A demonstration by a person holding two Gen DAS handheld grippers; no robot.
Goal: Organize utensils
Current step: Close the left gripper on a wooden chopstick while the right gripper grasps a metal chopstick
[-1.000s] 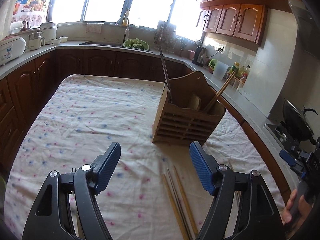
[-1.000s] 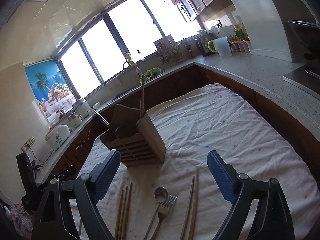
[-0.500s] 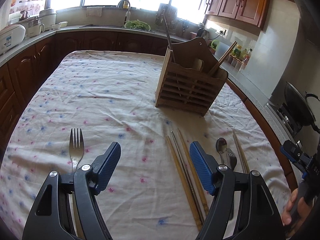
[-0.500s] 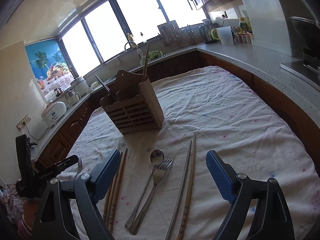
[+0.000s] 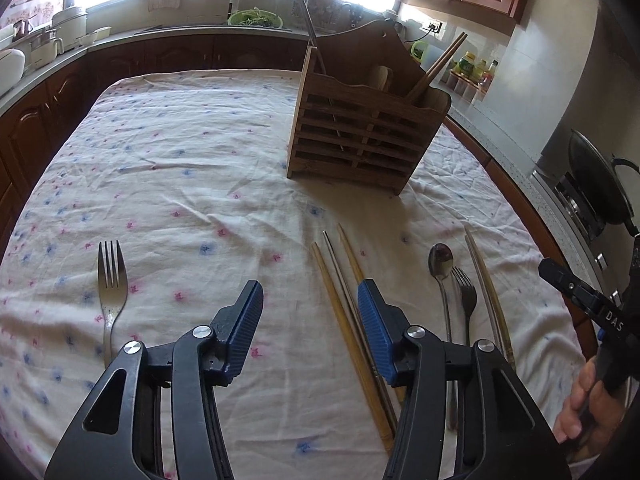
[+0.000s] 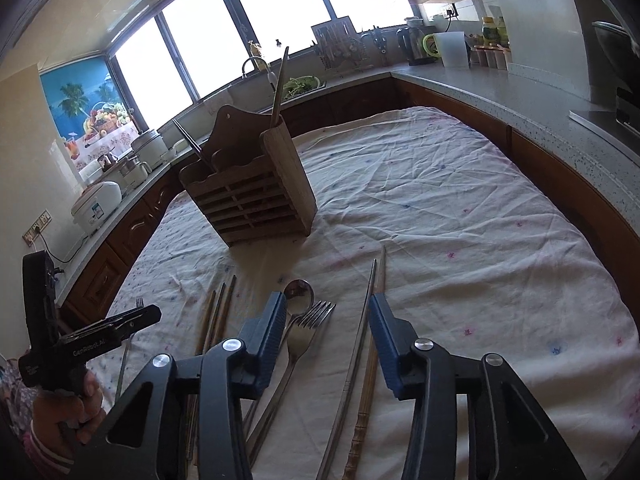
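A wooden slatted utensil holder stands upright on the tablecloth with chopsticks sticking out. In front of it lie a group of chopsticks, a spoon with a fork beside it, and another chopstick pair. A lone fork lies at the left. My left gripper is open and empty above the cloth, just left of the chopstick group. My right gripper is open and empty over the spoon, fork and right chopstick pair.
The table carries a white floral cloth. Dark wooden cabinets and a grey counter run around it, with a sink, a rice cooker, a kettle and jars. A wok sits on the stove at right.
Both grippers have tilted down and moved back toward the near utensils; the loose cutlery has come fully into view. Both sets of jaws have narrowed somewhat but stay open.
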